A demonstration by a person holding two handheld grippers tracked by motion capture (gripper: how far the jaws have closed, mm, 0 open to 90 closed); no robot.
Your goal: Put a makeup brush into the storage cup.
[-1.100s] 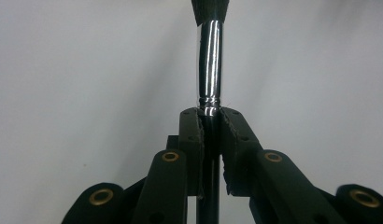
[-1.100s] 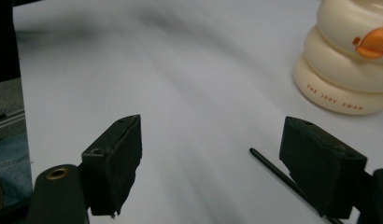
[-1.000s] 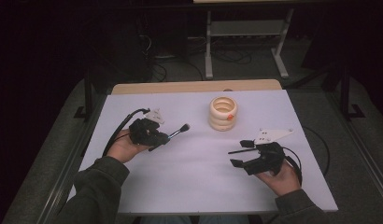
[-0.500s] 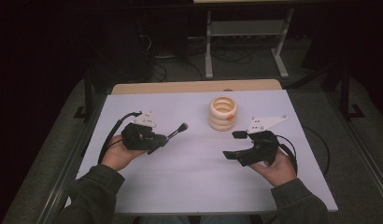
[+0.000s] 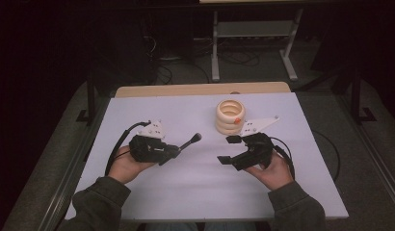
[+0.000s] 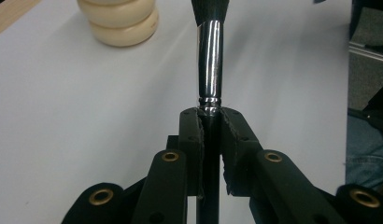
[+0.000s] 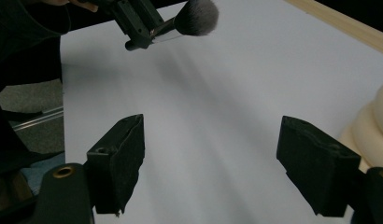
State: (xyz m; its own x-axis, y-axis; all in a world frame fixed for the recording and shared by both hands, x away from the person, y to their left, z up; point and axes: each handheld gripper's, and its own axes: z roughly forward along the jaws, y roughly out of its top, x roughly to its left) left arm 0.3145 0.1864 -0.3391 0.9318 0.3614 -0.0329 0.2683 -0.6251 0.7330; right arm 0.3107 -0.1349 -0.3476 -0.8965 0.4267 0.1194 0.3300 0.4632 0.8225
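My left gripper [image 5: 174, 150] is shut on the handle of a black makeup brush [image 5: 191, 142]. Its bristle head points right and away, just above the white table [image 5: 186, 192]. In the left gripper view the pads [image 6: 192, 135] squeeze the dark handle below the shiny ferrule of the brush [image 6: 210, 60]. To its right, my right gripper [image 5: 228, 149] is open; its jaws have just closed a little, with nothing between them. The right gripper view looks between those wide jaws [image 7: 210, 154] across bare table to the brush [image 7: 194, 17]. A stack of cream rings [image 5: 229, 116] stands behind the right gripper.
A small orange spot [image 5: 237, 120] marks the ring stack's right side. A wooden strip [image 5: 200, 89] runs along the table's far edge. Beyond it, a metal stand [image 5: 253, 33] and cables are on the dark floor. Black cables trail from both grippers.
The right gripper has moved left and slightly away, toward the table's middle. The left gripper with the brush has shifted a little toward the near edge.
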